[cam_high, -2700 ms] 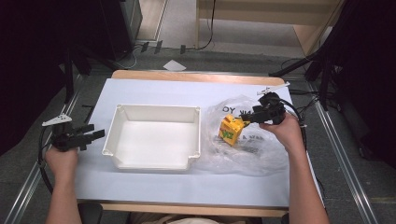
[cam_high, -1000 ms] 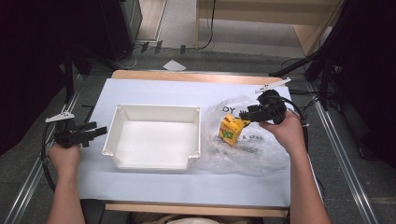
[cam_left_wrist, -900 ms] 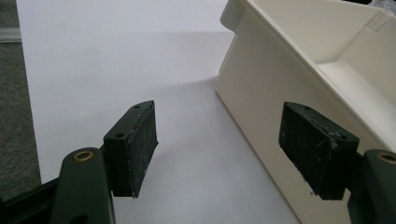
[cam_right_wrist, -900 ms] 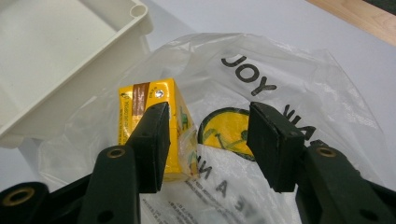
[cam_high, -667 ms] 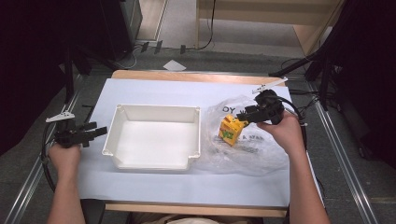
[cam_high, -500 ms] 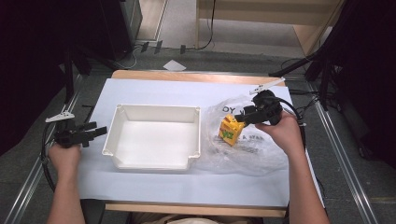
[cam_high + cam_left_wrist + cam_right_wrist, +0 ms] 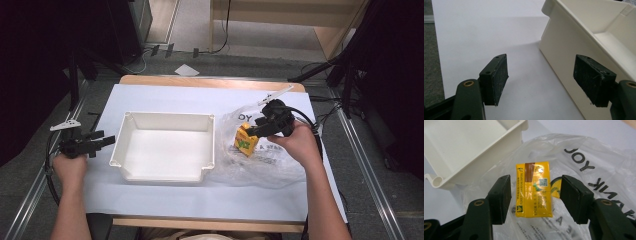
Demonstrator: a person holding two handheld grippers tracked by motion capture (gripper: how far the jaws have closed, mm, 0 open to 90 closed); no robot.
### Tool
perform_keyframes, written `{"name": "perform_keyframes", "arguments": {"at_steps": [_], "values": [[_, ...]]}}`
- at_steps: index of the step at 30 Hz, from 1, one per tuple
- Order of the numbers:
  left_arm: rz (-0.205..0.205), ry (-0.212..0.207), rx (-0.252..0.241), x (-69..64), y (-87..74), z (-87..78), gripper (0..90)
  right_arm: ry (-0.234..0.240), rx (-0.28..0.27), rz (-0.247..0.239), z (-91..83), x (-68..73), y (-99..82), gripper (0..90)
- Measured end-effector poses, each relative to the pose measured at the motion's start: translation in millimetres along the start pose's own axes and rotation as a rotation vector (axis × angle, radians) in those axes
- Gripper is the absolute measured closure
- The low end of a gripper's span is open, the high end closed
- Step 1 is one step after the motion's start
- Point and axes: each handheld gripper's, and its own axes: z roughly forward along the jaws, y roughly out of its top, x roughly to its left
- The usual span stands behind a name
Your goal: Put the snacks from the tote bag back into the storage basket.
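Yellow carton [image 7: 534,188] sits between the right gripper [image 7: 536,197] jaws, spread either side; left gripper [image 7: 546,80] gapes beside the white tray [image 7: 165,117] wall

The white tray [image 7: 167,172] stands mid-counter [image 7: 165,197], its tall wall just beside the left claw [image 7: 544,80], blocking that side; bare white counter lies open on the claw's other side and ahead. The right claw [image 7: 536,195] straddles the yellow box [image 7: 533,191] with a gap at each pad. Crumpled clear plastic bag [image 7: 272,167] covers the counter there, and the tray's corner rim [image 7: 439,181] stands near.
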Motion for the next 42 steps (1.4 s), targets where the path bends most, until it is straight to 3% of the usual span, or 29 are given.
{"name": "perform_keyframes", "arguments": {"at_steps": [15,17,21,37,42], "values": [[-0.001,0.000,-0.001,0.1,0.0,0.2,29.0,-0.011,0.132,-0.011,35.8,-1.8,-3.9,42.9],[0.000,0.000,-0.006,0.2,0.1,-0.3,29.0,-0.003,0.148,-0.017,42.0,-1.3,-4.5,44.7],[-0.003,0.003,-0.002,0.7,-0.1,0.5,29.0,-0.037,0.183,-0.056,50.8,4.0,-3.8,44.5],[-0.002,0.002,0.002,0.8,-0.2,1.5,29.0,-0.031,0.188,-0.031,63.0,-0.7,-6.6,49.2],[-0.006,0.004,0.006,1.9,-0.4,1.9,29.0,-0.031,0.188,-0.043,62.9,-1.1,-6.4,49.8]]}}
